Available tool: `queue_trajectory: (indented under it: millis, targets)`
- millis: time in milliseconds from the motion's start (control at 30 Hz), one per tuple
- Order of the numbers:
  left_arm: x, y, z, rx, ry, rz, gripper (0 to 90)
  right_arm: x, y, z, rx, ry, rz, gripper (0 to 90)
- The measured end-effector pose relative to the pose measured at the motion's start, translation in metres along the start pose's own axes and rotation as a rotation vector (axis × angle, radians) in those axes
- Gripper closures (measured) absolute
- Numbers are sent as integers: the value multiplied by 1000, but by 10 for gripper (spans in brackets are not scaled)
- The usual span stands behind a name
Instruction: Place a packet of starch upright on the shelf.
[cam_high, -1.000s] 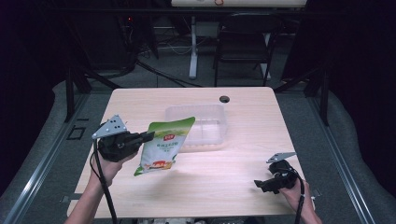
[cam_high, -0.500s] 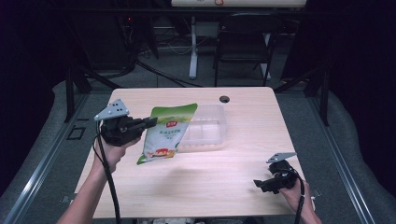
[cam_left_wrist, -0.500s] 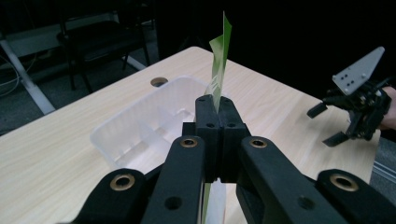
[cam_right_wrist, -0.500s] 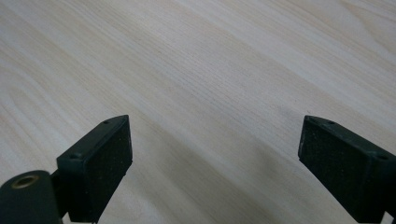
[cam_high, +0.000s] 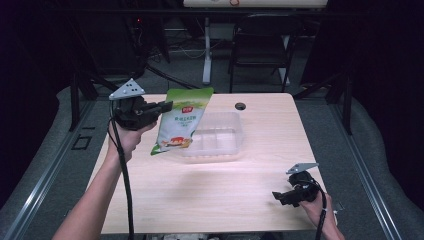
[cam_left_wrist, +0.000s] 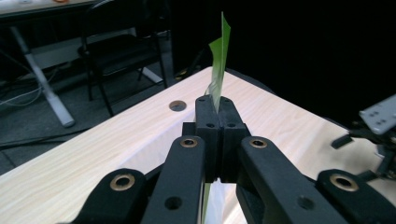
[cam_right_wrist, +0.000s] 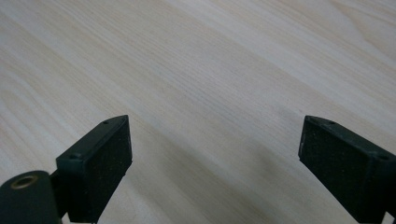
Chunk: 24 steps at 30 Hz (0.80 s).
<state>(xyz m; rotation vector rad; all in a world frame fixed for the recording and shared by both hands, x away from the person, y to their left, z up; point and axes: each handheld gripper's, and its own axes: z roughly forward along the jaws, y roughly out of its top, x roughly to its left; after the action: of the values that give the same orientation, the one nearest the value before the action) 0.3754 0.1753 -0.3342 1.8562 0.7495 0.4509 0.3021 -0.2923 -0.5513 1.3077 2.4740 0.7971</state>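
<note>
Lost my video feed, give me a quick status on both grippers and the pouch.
Left gripper shut on green pouch, held up over clear tray. Right gripper open, low over table, nothing between fingers. Nothing in the way.

Your left gripper (cam_high: 167, 106) is raised over the far left part of the desk (cam_high: 210, 200), its jaws pinching the upper left edge of a green snack pouch (cam_high: 181, 120) that hangs tilted just right of them. Below and to the right of those jaws, a clear plastic tray (cam_high: 220, 142) rests on the desk under the pouch's lower end. Your right gripper (cam_high: 279, 195) sits low at the near right corner, well apart from both.
</note>
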Motion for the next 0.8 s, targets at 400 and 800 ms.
queue_trajectory:
  millis: [400, 800]
  targets:
    - [20, 4, 20, -16, 38, -70, 900, -2, 0, -1, 25, -5, -3, 89]
    - [34, 4, 46, -33, 79, -143, 900, -3, 0, -1, 23, -11, -9, 89]
